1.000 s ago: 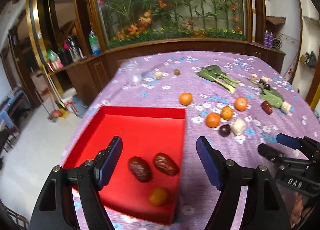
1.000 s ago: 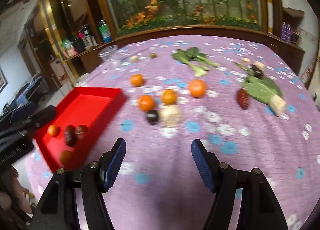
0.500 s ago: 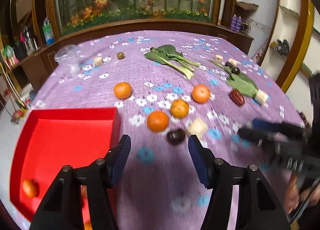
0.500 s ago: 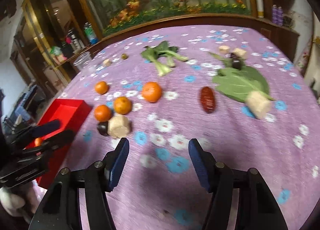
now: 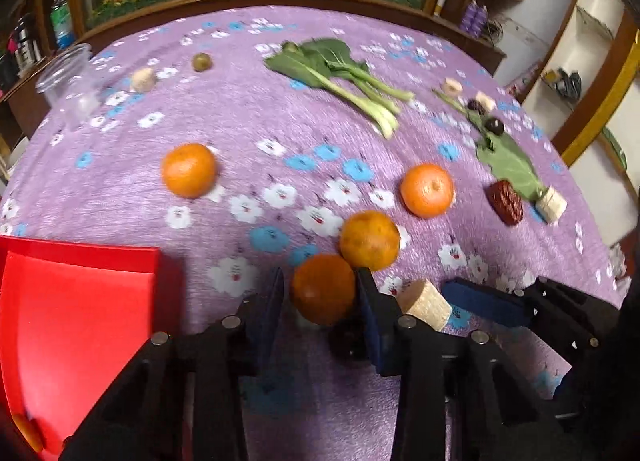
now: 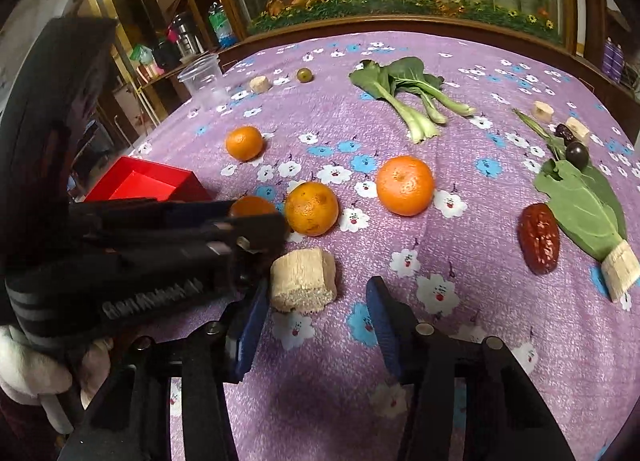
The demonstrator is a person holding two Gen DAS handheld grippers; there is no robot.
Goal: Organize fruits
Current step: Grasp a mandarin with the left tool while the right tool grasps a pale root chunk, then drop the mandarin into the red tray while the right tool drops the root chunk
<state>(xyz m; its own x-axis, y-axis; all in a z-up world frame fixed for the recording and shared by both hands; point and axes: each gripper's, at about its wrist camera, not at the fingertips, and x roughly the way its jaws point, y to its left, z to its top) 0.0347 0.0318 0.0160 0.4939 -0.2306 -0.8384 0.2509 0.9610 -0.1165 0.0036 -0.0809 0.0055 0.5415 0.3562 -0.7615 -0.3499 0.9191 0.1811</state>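
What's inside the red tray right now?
In the left wrist view, only part of the red tray shows: bare red floor and one small orange fruit near the bottom corner. The left tool and the frame edge hide the rest.

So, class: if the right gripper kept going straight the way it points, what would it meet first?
Probably the pale cut chunk just ahead of the right gripper, lying nearer its left finger; depth is hard to judge.

Cloth, plastic and rough cut pieces

Matt woven purple cloth (image 6: 460,229); glossy red tray (image 5: 80,301); clear plastic cup (image 6: 204,79); dimpled orange (image 6: 405,185); fibrous, perhaps woody, pale chunk (image 6: 303,280).
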